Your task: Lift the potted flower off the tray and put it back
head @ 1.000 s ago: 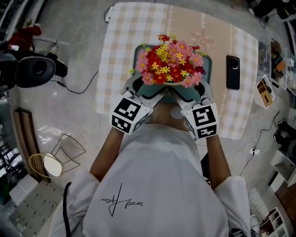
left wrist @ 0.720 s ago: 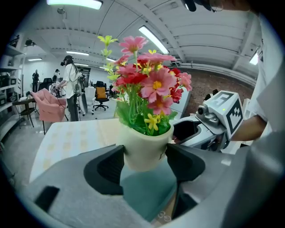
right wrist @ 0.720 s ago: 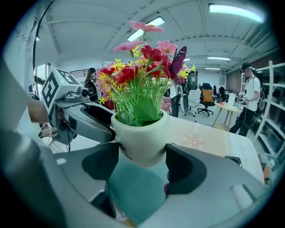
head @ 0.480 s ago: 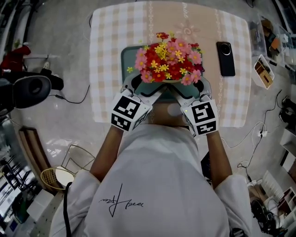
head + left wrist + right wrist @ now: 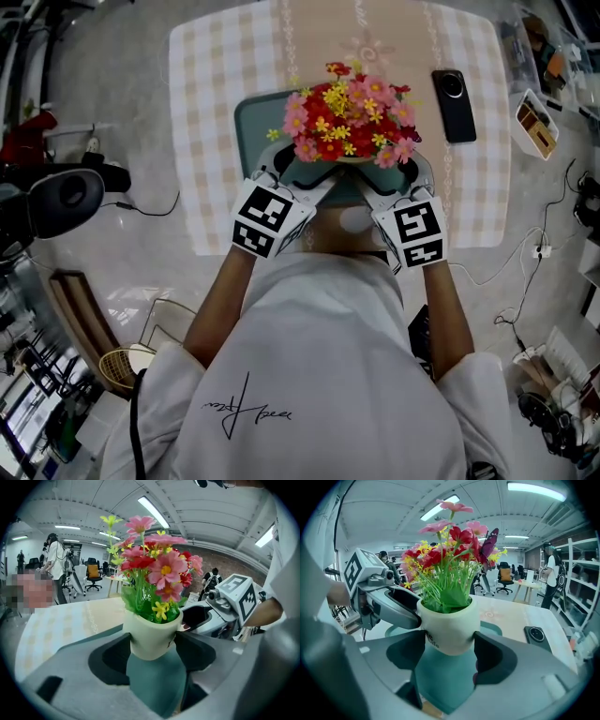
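Jaws of left gripper [image 5: 152, 648] and right gripper [image 5: 449, 651] clamped pot-wide on the flowerpot [image 5: 450, 626] (above the tray [image 5: 255, 122])

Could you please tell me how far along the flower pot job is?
Done: left gripper and right gripper are both shut on the pot. In hand: the pot appears lifted clear of the teal tray. Left: lower it back onto the tray, then release.

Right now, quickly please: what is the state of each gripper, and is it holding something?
Left gripper: closed on the flower pot.
Right gripper: closed on the same flower pot, from the opposite side.
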Demonstrator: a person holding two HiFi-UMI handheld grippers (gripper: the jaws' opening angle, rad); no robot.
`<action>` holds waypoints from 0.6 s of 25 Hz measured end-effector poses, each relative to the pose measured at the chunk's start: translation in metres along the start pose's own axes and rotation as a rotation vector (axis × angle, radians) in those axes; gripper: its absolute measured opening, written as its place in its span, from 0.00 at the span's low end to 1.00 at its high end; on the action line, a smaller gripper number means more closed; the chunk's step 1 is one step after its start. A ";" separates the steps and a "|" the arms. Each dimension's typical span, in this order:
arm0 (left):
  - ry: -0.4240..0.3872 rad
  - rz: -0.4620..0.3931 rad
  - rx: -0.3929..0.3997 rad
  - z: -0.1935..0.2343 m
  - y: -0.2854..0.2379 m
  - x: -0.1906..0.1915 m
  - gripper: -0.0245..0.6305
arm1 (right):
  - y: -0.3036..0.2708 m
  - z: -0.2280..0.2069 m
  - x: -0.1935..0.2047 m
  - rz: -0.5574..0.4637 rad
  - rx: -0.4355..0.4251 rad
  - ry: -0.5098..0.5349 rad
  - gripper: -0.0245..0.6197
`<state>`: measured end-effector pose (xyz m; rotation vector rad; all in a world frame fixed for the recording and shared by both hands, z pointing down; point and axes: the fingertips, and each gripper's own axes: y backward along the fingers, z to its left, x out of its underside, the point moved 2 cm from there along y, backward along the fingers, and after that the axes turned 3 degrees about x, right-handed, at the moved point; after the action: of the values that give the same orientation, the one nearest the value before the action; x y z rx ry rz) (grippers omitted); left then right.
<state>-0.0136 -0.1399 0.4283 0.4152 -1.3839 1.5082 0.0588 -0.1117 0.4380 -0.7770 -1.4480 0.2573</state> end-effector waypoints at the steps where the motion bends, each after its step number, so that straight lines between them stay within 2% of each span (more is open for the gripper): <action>1: -0.005 0.001 0.004 0.000 -0.002 -0.001 0.50 | -0.001 -0.002 0.000 0.000 0.003 -0.005 0.56; 15: -0.033 0.041 0.048 0.010 -0.034 -0.004 0.50 | -0.012 -0.028 0.011 0.016 0.049 -0.025 0.55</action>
<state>0.0126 -0.1555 0.4467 0.4454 -1.3911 1.5773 0.0837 -0.1233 0.4561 -0.7484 -1.4543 0.3143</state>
